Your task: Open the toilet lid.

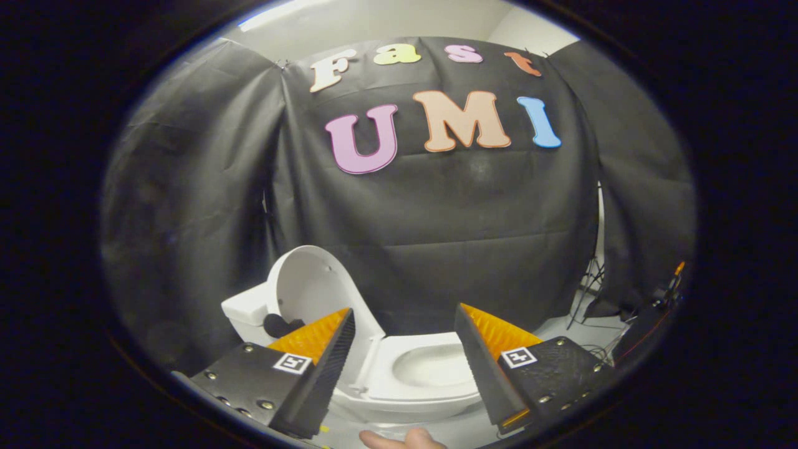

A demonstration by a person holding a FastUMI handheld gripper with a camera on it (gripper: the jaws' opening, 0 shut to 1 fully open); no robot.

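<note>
White lid (310, 284) stands upright behind the toilet (430, 374) bowl, seat bare; gripper (405, 340) above the toilet's rim, fingers spread wide, empty

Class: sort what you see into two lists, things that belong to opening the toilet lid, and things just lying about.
Job: lid, raised upright; seat; bowl; tank; gripper, open, holding nothing.

Lying about: cables and dark gear on the floor beyond the toilet; a hand below the gripper.

A staged recording booth rather than a real bathroom: black cloth (436, 212) hangs as walls behind a white toilet (424, 374) on a pale floor, with loose cables (589, 280) and equipment (648, 324) off to one side.
</note>
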